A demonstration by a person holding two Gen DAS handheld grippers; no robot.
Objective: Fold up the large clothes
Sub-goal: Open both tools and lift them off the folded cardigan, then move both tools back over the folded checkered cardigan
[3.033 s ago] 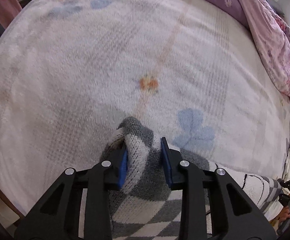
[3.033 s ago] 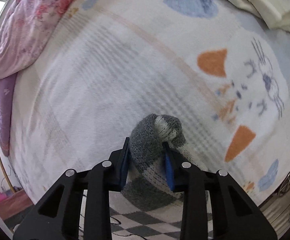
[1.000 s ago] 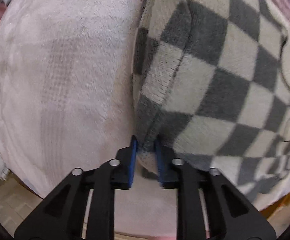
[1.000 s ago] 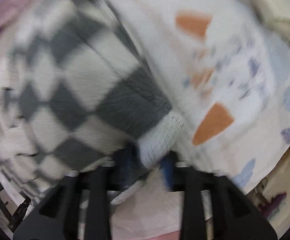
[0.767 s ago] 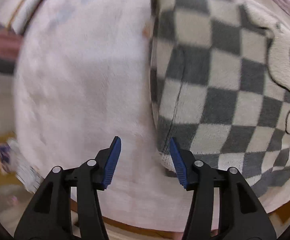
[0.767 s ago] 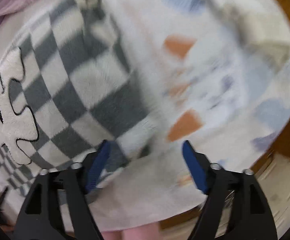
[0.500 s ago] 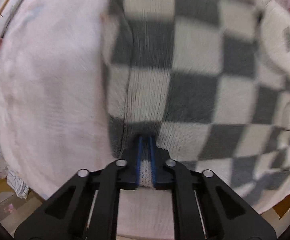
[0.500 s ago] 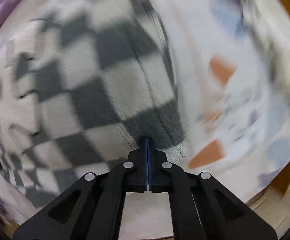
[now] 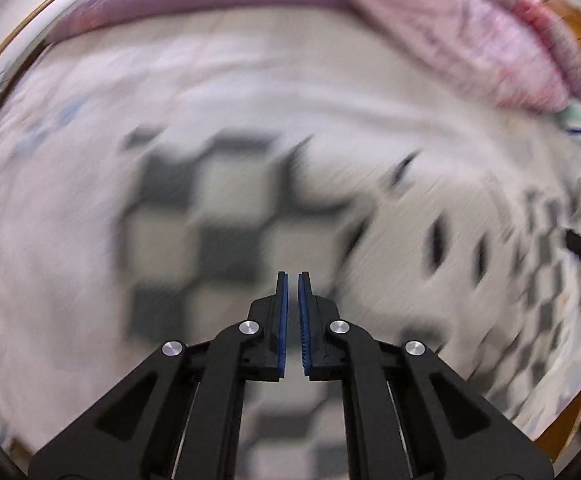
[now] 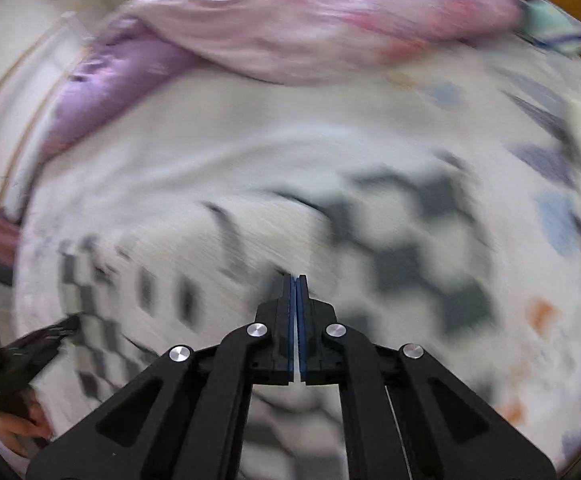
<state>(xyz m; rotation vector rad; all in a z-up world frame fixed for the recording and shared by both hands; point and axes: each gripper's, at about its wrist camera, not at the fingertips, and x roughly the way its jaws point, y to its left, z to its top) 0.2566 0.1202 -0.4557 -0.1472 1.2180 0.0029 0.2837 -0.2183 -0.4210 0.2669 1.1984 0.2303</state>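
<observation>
At the left of the left wrist view lies the pale fleece bed cover (image 9: pixel 50 240), and on it, filling the middle and right of the frame, the checked sweater (image 9: pixel 210 232), grey and cream squares with a large cream motif further right. The left gripper (image 9: pixel 293 280) points down over its lower edge with the jaws drawn nearly together; a narrow slit shows between the blue pads, and nothing can be made out in it, so it looks closed on air. At the far right edge a dark tip of the other tool juts in. In the right wrist view the sweater (image 10: pixel 410 248) spreads across the centre and right, the purple pillow (image 10: pixel 102 92) and pink quilt (image 10: pixel 310 20) sit at the top, and the right gripper (image 10: pixel 295 280) has its jaws pressed together with nothing visibly between them. The knit looks thick, soft and floppy, light enough to lift but prone to sag and drag, so I judge it best taken at a hem corner or side seam, pinching both layers. Heavy motion blur smears both frames: the sweater's edges, sleeves and fold lines cannot be traced, and its near edge is hidden behind the tools.
</observation>
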